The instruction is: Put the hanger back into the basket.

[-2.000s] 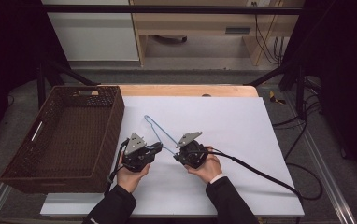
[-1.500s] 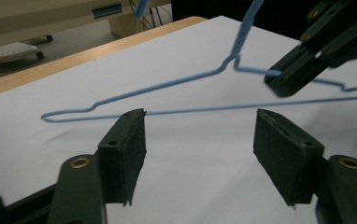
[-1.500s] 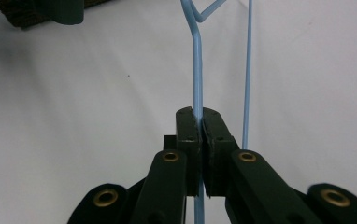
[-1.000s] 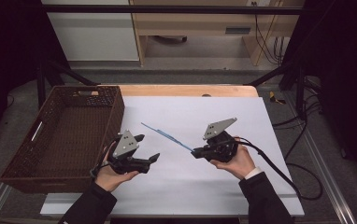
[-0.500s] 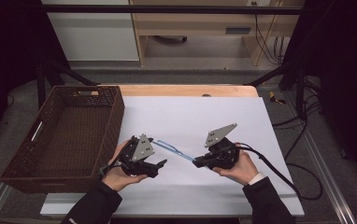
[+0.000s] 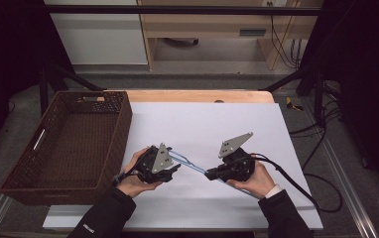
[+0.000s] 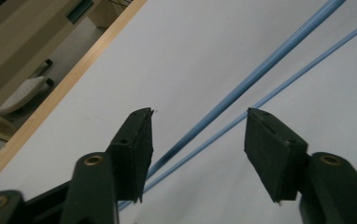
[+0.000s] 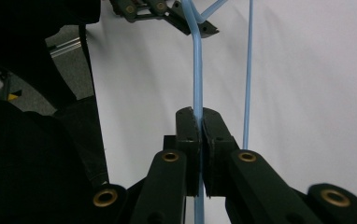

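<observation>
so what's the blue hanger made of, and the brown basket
The hanger looks like thin wire in a smooth, slightly glossy light-blue coating, likely plastic over metal: slim round rods with even colour and a tight bend. The right gripper is shut on one rod. The basket looks woven, wicker or rattan-style plastic, matte dark brown, with a visible weave texture and cut-out handles.

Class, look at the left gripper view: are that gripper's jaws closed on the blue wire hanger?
No. The left gripper has its jaws standing wide apart, with the blue wire hanger running through the gap between them, unclamped.
</observation>
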### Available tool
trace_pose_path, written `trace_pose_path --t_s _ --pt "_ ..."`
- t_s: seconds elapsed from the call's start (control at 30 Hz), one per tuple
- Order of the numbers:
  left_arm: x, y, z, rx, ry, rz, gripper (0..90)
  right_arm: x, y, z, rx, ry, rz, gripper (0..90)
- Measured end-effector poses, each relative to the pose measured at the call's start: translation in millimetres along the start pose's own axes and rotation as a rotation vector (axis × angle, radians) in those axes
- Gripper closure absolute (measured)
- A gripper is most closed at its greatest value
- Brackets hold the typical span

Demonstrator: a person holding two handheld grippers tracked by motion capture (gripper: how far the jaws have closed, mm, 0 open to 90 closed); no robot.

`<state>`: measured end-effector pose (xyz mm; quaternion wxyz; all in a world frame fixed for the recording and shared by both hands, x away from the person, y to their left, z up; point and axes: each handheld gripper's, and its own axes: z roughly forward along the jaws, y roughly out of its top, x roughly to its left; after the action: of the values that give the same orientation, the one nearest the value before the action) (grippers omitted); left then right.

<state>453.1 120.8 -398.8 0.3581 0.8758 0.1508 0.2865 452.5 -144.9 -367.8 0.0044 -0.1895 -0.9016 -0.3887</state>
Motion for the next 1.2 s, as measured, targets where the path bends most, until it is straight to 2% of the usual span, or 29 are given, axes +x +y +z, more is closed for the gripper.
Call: trace_pose_path --t_s 0.27,0.43,0.67,0.77,0.9,1.0,1.17,1.2 --pt "-1.3 -1.8 -0.2 -0.011 0.02 0.04 60.9 -2.3 -4.5 1.1 -0.004 0.018 0.018 87.9" --pt "-1.2 -3.0 2.6 -0.007 0.021 0.058 63.5 -2.3 -5.1 1.4 -0.007 0.025 0.022 87.9" --pt "-0.7 -11.0 5.5 -0.001 0.015 0.055 64.0 -2.6 -6.0 1.5 -0.004 0.032 0.022 87.9" --pt "-0.5 -13.1 4.5 -0.007 0.013 0.057 70.0 -2.6 -6.2 1.6 -0.001 0.031 0.027 87.9" --pt "-3.6 -13.9 3.9 -0.004 0.03 0.089 73.7 -3.4 -6.1 2.3 0.001 0.037 0.031 87.8" --pt "-7.2 -13.6 3.6 0.003 0.049 0.128 76.0 -3.8 -5.9 2.2 -0.002 0.041 0.037 87.8" --pt "-12.8 -12.8 2.1 0.007 0.078 0.184 79.7 -5.0 -5.4 -0.3 -0.008 0.035 0.038 87.7" --pt "-12.8 -12.8 2.1 0.007 0.078 0.184 80.5 -5.3 -5.1 -1.2 -0.009 0.028 0.035 87.6"
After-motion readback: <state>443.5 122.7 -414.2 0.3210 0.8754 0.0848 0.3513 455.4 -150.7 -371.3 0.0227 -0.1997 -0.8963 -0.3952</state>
